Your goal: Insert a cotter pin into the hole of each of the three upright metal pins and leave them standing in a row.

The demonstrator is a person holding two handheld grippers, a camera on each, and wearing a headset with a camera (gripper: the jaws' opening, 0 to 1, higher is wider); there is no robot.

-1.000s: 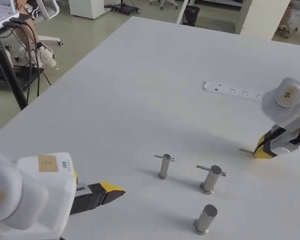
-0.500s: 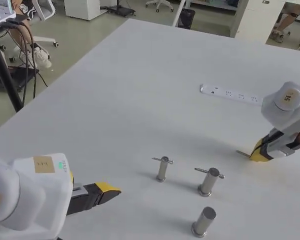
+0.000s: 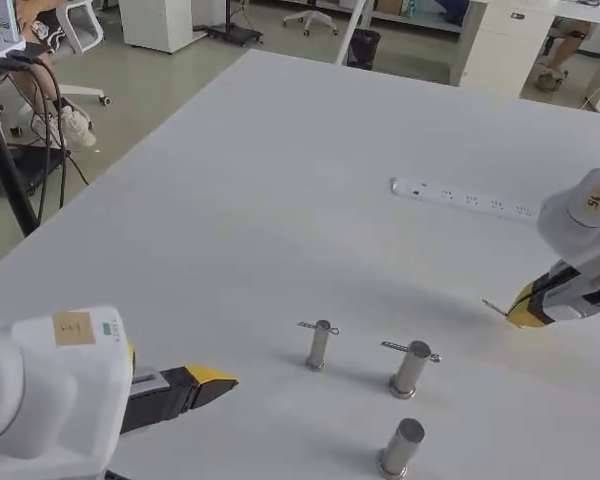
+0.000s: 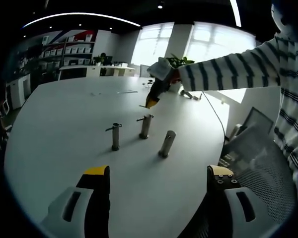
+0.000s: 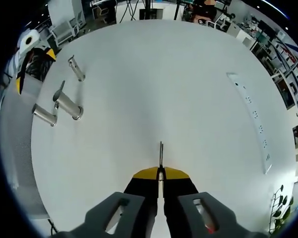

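Jaws of right gripper (image 5: 160, 173) pinched on cotter pin (image 5: 161, 154), long axis pointing up-frame; bare metal pin (image 5: 44, 115) upright on worktop (image 5: 188, 89), mid-left of right gripper view, well apart; left gripper (image 4: 159, 173) jaws wide, empty.

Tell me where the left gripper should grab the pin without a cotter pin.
Grip the bare metal pin low on its round shaft, above the flared foot, level from the side of the open left gripper. It stands upright, and the two fitted pins carry cotter pins near the top, so leave that clear.
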